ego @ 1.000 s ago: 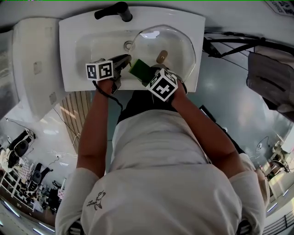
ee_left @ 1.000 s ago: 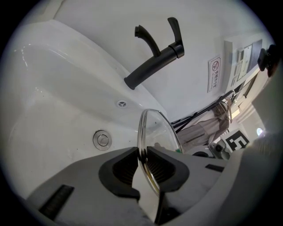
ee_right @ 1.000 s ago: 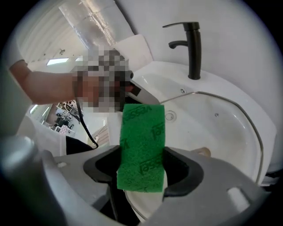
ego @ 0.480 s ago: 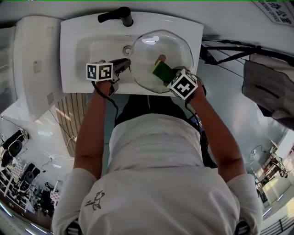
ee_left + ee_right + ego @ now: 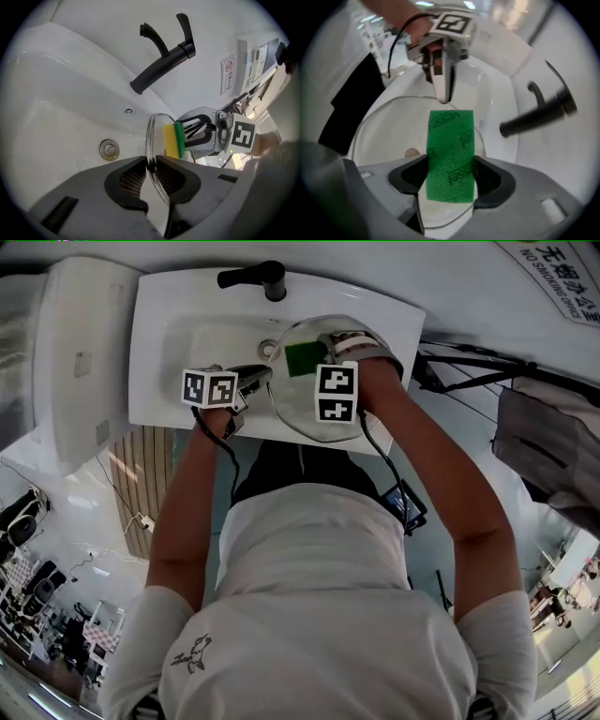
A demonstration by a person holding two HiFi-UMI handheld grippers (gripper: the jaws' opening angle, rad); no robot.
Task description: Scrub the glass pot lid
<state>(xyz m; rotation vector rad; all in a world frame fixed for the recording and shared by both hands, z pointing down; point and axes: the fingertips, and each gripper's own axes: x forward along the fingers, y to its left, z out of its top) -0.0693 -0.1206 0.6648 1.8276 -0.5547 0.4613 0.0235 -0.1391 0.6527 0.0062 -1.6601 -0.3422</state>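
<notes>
Clamping the glass pot lid [image 5: 151, 136] by its rim over the sink [image 5: 178, 343], the left hand-held gripper [image 5: 151, 165] is steadying it. The right hand-held gripper [image 5: 450, 176] is squeezing a green sponge [image 5: 450, 140] at the glass. Scrubbing seems to be underway, and the next move is probably calling for firm strokes across the lid.

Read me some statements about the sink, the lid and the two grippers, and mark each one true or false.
1. The left gripper is clamped on the rim of the glass lid. True.
2. The right gripper is empty. False: it holds a sponge.
3. The faucet is black. True.
4. The sponge is red. False: it has a green face on a yellow layer.
</notes>
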